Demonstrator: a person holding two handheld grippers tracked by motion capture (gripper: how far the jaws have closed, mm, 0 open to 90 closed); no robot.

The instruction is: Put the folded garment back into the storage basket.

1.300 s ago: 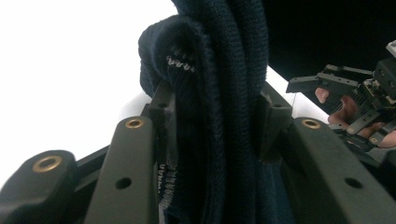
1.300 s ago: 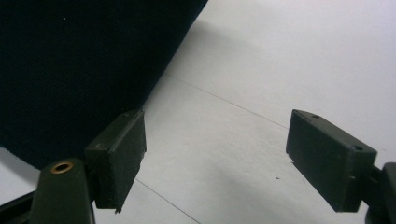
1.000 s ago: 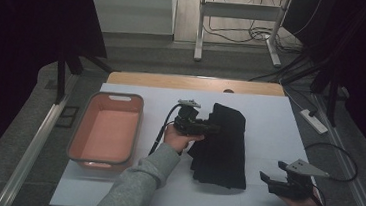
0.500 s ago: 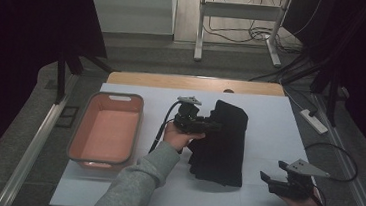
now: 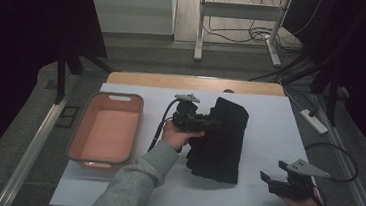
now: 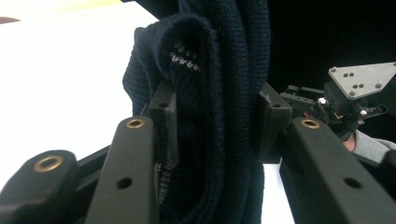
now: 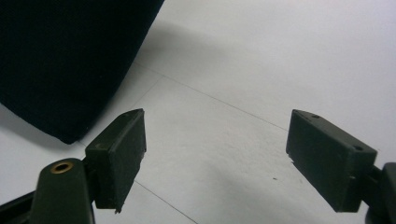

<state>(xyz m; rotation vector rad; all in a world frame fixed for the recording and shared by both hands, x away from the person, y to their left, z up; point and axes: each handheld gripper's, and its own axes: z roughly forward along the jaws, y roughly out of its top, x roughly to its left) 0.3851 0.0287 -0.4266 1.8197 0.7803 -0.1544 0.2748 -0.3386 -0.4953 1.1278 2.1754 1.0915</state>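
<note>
**Left gripper clamped on the dark knit, right gripper idle and wide**

Here is the left gripper (image 6: pixel 212 126), and its two black jaws are pressed in from both sides on a thick fold of the dark navy knit garment (image 6: pixel 219 70). The ribbed cloth bulges up between the pads, a bit of pale stitching showing on the inside of the fold. From the high view, the left gripper (image 5: pixel 200 122) sits at the garment's (image 5: pixel 220 146) left edge, near its far end, with the hand (image 5: pixel 178 135) wrapped round the grip and a grey sleeve (image 5: pixel 133 184) running back to the near edge of the worktop (image 5: pixel 270 110). The garment lies folded in a long dark strip around the middle of the white worktop, running from far to near.

Over to the right gripper (image 7: pixel 215 154): jaws spread wide, nothing between them but bare white surface. A corner of the garment (image 7: pixel 65 65) lies just beyond its left jaw, apart from it. In the high view the right gripper (image 5: pixel 277 179) rests low by the near right corner of the worktop, well apart from the garment, its grey plate on top.

Out at the left edge of the worktop stands a pink tray (image 5: pixel 79 149), well apart from the garment.
</note>
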